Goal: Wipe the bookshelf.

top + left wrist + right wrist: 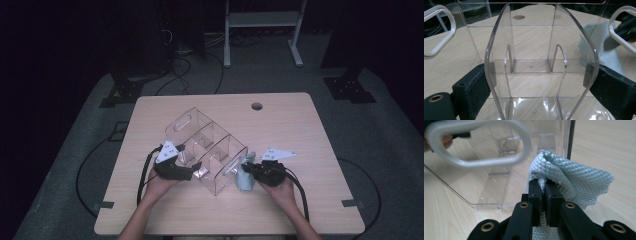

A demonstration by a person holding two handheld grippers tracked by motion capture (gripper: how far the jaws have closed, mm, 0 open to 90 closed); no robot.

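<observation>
A clear plastic organizer point(205, 145) with several divided compartments and oval handle cutouts lies tilted on the wooden table point(285, 125). My left gripper point(195, 167) holds its near left end. In the left gripper view the jaws stand wide on either side of one compartment of the organizer point(531, 45), and their pads point(482, 80) press on its outer walls. My right gripper point(248, 169) is at the organizer's right end, shut on a pale blue quilted cloth point(245, 182). In the right gripper view the cloth point(579, 177) bunches out of the closed gripper point(545, 183) beside the handle rim point(481, 163).
A round cable hole point(257, 106) sits near the table's far edge. Black cables trail from both grippers off the near edge. Beyond the table are dark stands and a white frame point(262, 22) on the floor.
</observation>
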